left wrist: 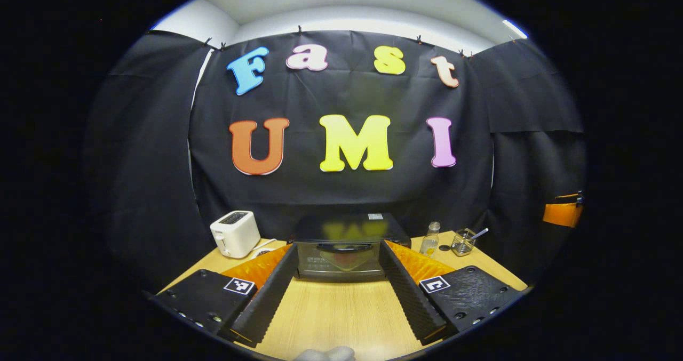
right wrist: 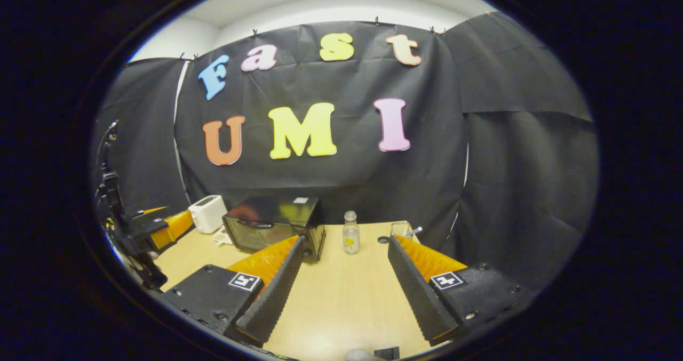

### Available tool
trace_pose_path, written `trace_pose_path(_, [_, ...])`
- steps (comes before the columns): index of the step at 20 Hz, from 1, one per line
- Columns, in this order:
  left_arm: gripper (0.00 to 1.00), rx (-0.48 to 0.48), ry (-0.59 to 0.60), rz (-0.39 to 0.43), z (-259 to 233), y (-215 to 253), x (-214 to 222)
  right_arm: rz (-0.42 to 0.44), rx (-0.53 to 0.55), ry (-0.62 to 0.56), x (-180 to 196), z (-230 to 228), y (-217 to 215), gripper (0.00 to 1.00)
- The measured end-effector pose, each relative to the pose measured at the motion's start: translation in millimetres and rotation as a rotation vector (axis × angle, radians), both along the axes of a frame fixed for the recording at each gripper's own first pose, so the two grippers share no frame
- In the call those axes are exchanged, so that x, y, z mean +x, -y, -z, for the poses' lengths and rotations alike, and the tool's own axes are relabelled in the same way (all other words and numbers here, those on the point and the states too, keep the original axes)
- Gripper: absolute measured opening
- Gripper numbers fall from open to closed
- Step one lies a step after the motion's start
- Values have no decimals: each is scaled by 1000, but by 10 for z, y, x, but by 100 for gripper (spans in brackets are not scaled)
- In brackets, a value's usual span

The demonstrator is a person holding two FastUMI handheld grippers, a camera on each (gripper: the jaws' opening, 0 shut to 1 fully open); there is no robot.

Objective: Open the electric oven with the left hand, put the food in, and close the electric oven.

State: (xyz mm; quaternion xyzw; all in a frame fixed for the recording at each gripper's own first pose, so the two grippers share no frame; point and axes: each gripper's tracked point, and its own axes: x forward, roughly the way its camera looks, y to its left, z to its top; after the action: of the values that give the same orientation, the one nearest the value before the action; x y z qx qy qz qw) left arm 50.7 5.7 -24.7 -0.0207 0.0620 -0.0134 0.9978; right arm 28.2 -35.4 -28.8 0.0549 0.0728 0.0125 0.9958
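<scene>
Oven shut, both grippers held wide and empty

The oven (left wrist: 341, 246) is seen at the back of the table (left wrist: 331, 318), framed between the left gripper (left wrist: 337, 297) fingers but apart from them; the right gripper (right wrist: 341, 291) is aimed beside it, toward a bottle (right wrist: 350, 233). The door handle could be missed if approached too low, or the oven pushed back

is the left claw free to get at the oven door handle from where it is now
Probably yes. The left claw is open and lined up straight at the electric oven, with bare table between them. The toaster and bottle stand off to the sides.
</scene>
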Motion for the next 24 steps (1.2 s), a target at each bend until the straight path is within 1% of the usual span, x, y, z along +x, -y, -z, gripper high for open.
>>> trace_pose_path(1, [96,-1,22,4,-136,-71,-134,9,-7,23,-97,-97,-36,96])
trace_pose_path(2, [96,-3,37,6,-235,-140,-262,22,-21,38,-190,-168,-57,96])
trace_pose_path(3, [100,-7,44,4,-282,-198,-384,33,-32,53,-278,-216,-69,96])
trace_pose_path(4, [96,-16,40,4,-326,-247,-492,37,-41,68,-372,-283,-95,96])
trace_pose_path(6, [96,-34,30,-7,-351,-316,-696,55,-49,102,-545,-385,-121,96])
trace_pose_path(8, [96,-21,48,-35,-415,-454,-840,56,-39,118,-657,-409,-184,96])
trace_pose_path(10, [96,-11,51,-55,-409,-491,-956,51,-36,135,-716,-425,-210,96])
trace_pose_path(13, [96,-2,40,-78,-428,-522,-1033,40,-32,126,-750,-405,-244,96])
trace_pose_path(16, [95,-28,53,-64,-484,-435,-1051,39,-28,121,-786,-398,-242,96])
trace_pose_path(17, [95,-35,50,-58,-476,-418,-1058,36,-29,116,-796,-382,-253,96])
trace_pose_path(18, [96,-34,55,-52,-488,-391,-1064,30,-35,117,-805,-393,-274,100])
trace_pose_path(19, [96,-27,59,-51,-524,-381,-1063,31,-43,115,-794,-394,-269,96])
trace_pose_path(21, [96,-15,69,-47,-546,-382,-1093,31,-44,112,-784,-396,-287,96])
trace_pose_path(22, [96,-13,69,-45,-548,-387,-1093,29,-39,115,-784,-421,-309,100])
trace_pose_path(23, [96,-15,69,-45,-541,-395,-1092,26,-32,119,-788,-441,-322,100])
trace_pose_path(24, [96,-17,70,-46,-559,-401,-1096,22,-30,125,-798,-468,-344,96])
